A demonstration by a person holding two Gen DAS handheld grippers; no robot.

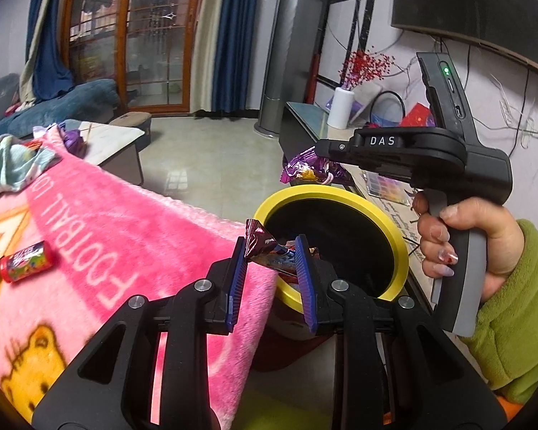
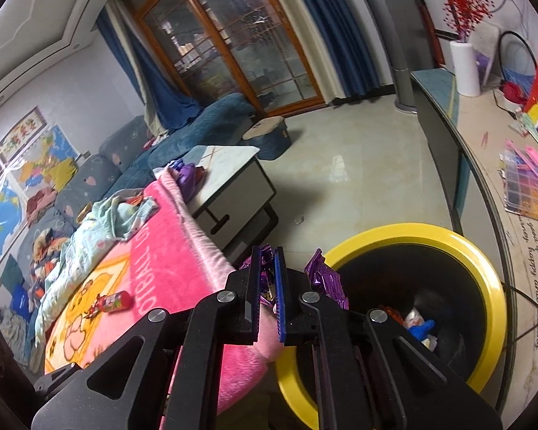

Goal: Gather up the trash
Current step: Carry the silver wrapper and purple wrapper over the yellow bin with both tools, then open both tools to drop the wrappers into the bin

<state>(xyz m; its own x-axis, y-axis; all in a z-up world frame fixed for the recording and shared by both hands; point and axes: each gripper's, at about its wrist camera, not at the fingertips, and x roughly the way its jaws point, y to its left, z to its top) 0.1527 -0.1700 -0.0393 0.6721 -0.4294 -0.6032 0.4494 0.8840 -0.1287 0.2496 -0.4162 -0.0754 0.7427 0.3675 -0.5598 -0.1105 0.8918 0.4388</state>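
The left gripper has its blue-padded jaws clamped on a crinkled dark-red foil snack wrapper, just above the near rim of the round black trash bin with a yellow rim; the right gripper pinches a shiny purple foil wrapper at the bin's edge; a small red candy tube lies on the fluffy pink blanket beside the bin.
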